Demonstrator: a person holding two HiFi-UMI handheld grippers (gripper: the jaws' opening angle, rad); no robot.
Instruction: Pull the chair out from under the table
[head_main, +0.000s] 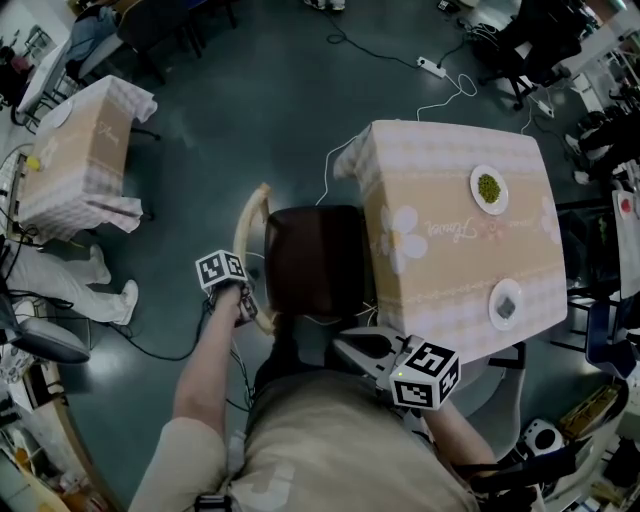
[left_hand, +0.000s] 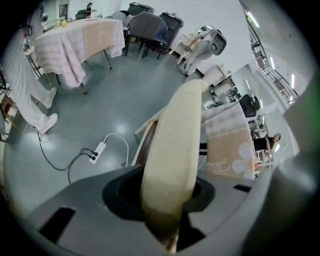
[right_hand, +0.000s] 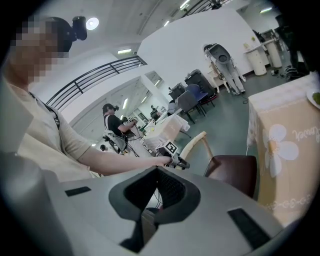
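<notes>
Pale wood forms the curved backrest of the chair (head_main: 315, 260), and its seat is dark brown. In the head view the seat's right part is tucked under the left edge of the cloth-covered surface (head_main: 450, 180). The backrest stands clear on the side away from that surface, and its long rail runs roughly parallel to that edge. The left tool (head_main: 250, 310) is clamped on the near end of this rail, so the likely pull is straight away from the surface. The right tool (head_main: 365, 350) hangs near the surface's near-left corner, just beside the seat and touching nothing.

In the left gripper view the rail (left_hand: 175, 150) rises from between the jaws, which press on it. The surface (left_hand: 227, 145) lies beyond it.

In the right gripper view the jaws are together with nothing between them. The chair (right_hand: 232, 172) sits ahead, up against the surface (right_hand: 290, 150).
</notes>
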